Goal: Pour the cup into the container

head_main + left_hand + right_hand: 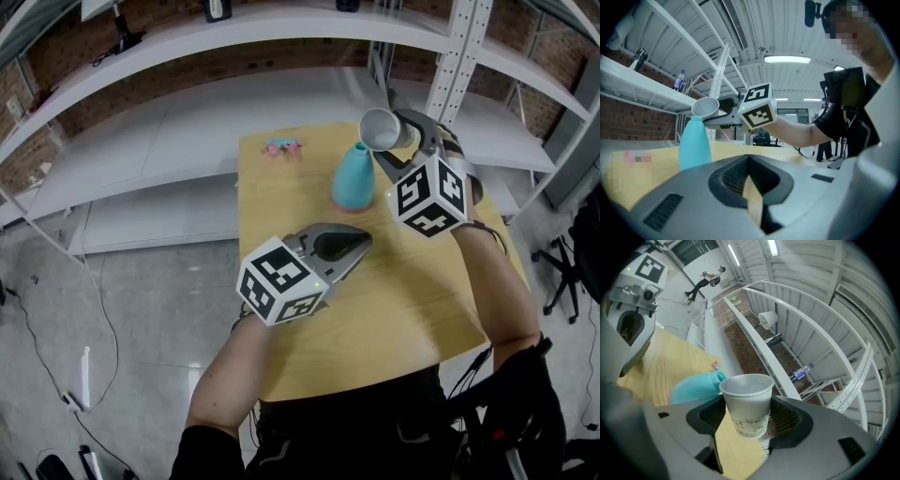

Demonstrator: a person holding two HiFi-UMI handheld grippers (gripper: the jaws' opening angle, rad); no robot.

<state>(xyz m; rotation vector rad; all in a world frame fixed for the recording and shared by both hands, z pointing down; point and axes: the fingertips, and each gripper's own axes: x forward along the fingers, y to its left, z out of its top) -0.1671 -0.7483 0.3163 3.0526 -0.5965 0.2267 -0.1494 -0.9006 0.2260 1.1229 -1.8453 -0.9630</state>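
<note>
– Clutter near the hands, anything in the way?
– Little. Nearest me, the left gripper (361, 242) is held over the table (412, 319), its jaws pressed together on nothing, pointing toward the container (355, 178). Nothing stands between it and the container.
– And the cup?
– The right gripper (401, 133) clamps the white paper cup (379, 129) by its sides. The cup is tipped over, and its rim sits right at the container's open neck, just above it. Whether rim and neck touch, I cannot tell.
– The container itself?
– It is teal and narrow-necked, upright on the far half of the table. Beyond it to the left, near the far edge, lies a small pink and blue item (283, 147), well apart from both.
– Surface and room?
– The tabletop is pale wood, with grey floor (141, 300) to its left. Behind the table, white metal shelves (187, 112) run against a brick wall (272, 58). A small plastic bottle (679, 80) stands on an upper shelf.
</note>
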